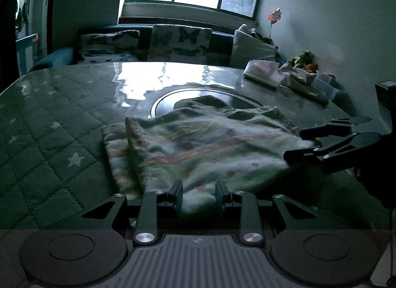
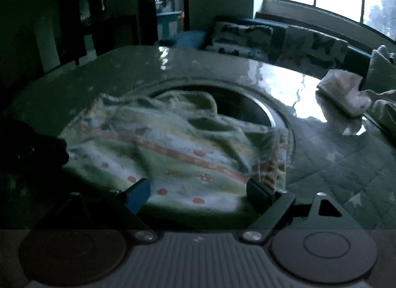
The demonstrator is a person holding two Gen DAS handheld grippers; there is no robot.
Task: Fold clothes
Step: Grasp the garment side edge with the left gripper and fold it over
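A pale green cloth (image 1: 210,147) with orange stripes and red dots lies rumpled on the quilted table (image 1: 61,127), its left side doubled over. My left gripper (image 1: 199,194) is at the cloth's near edge. Its fingers stand a little apart, with cloth lying in the gap and not visibly pinched. My right gripper (image 1: 297,144) comes in from the right over the cloth's right edge. In the right wrist view, that right gripper (image 2: 199,192) is wide open above the cloth (image 2: 160,154) and grips nothing. The left gripper (image 2: 61,150) is a dark shape at the cloth's left edge.
A round dark inset (image 1: 168,97) in the table's middle is partly covered by the cloth's far end. A tissue pack (image 1: 262,70) and crumpled pale things lie at the back right. A sofa with butterfly cushions (image 1: 180,43) stands behind the table, under a bright window.
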